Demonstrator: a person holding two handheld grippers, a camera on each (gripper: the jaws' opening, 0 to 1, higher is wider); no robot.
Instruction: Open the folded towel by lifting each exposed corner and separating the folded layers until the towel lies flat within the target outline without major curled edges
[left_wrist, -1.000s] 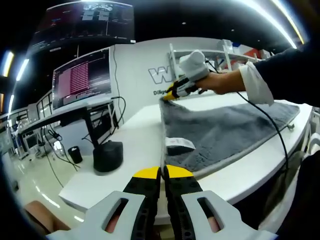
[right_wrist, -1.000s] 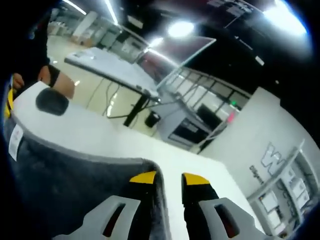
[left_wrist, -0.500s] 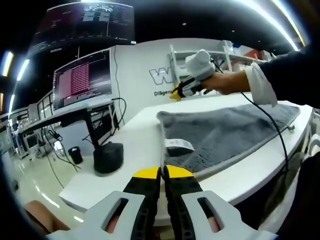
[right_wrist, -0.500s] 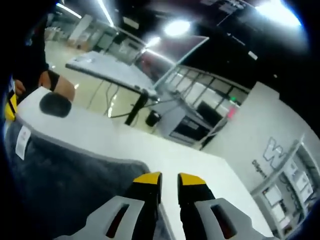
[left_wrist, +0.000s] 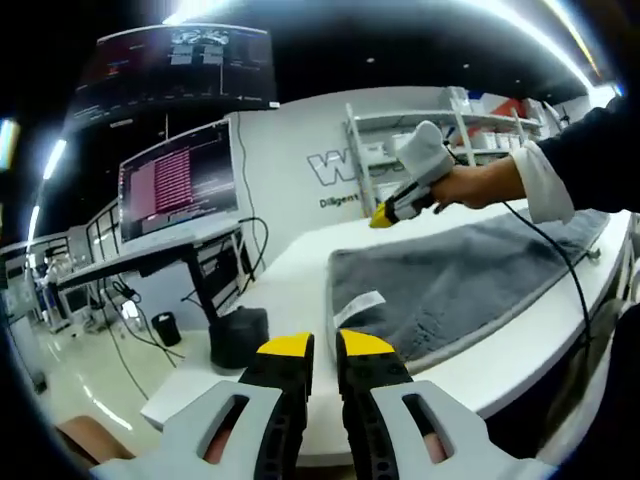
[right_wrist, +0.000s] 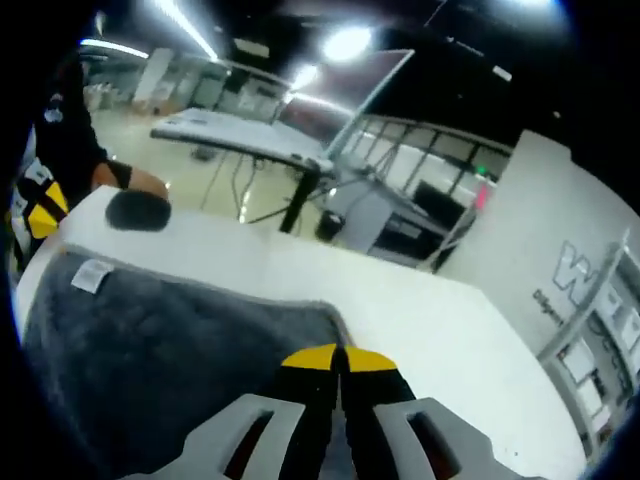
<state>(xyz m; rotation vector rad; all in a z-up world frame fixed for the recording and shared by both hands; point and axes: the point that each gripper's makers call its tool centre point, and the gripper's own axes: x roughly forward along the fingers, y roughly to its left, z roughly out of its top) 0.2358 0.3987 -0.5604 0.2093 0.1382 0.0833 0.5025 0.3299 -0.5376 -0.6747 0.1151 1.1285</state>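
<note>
A grey towel (left_wrist: 470, 275) lies spread on the white table (left_wrist: 285, 285), its white label (left_wrist: 358, 305) near the closest corner. My left gripper (left_wrist: 325, 345) hovers short of that corner, jaws a narrow gap apart with nothing between them. A hand holds my right gripper (left_wrist: 385, 212) above the towel's far corner, clear of the cloth. In the right gripper view the towel (right_wrist: 170, 350) lies flat below my right gripper (right_wrist: 340, 357), whose yellow tips meet with nothing seen in them. The label (right_wrist: 92, 275) and the left gripper (right_wrist: 40, 205) show at the left edge.
A black rounded object (left_wrist: 240, 335) sits on the table left of the towel, also in the right gripper view as the black object (right_wrist: 138, 210). Monitors (left_wrist: 178, 178) on a desk and white shelving (left_wrist: 440, 115) stand behind. The table's front edge (left_wrist: 470, 370) runs close under the towel.
My right gripper let the towel's far corner drop, rose off the cloth and closed. The corner now lies flat. My left jaws parted slightly and drew back from the near corner.
</note>
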